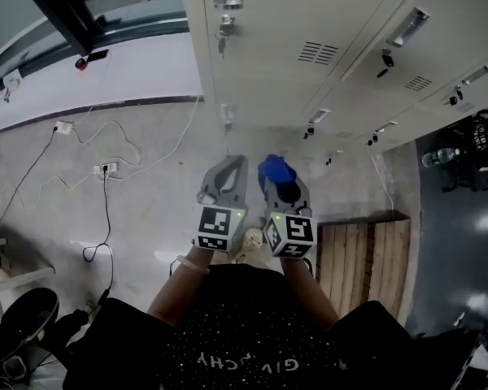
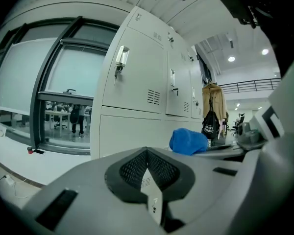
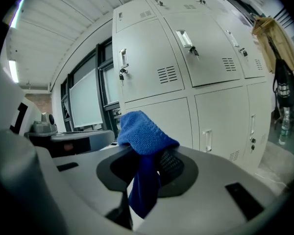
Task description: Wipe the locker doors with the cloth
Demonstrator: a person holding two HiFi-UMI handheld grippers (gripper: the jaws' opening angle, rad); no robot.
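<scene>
Currently: the cloth is gripped and both grippers are held short of the locker doors, with no contact yet.

Locker doors (image 1: 293,23): a pale metal bank ahead of you, with handles and keyed locks (image 1: 224,29) standing proud. In my judgement a sweep run straight across these would snag the cloth or drag it from the grip. Left gripper (image 1: 230,169): jaws pressed together with nothing between them, just beside its partner and apart from the doors. Right gripper (image 1: 281,184): jaws pinching the cloth (image 3: 144,131), likewise clear of the doors. Only a narrow part looks clamped, so hard pressure may pull it loose. Cloth: blue and bunched. Its long axis runs up and down across the jaws, with the wad end above them pointing toward the lockers and the loose tail hanging below.
</scene>
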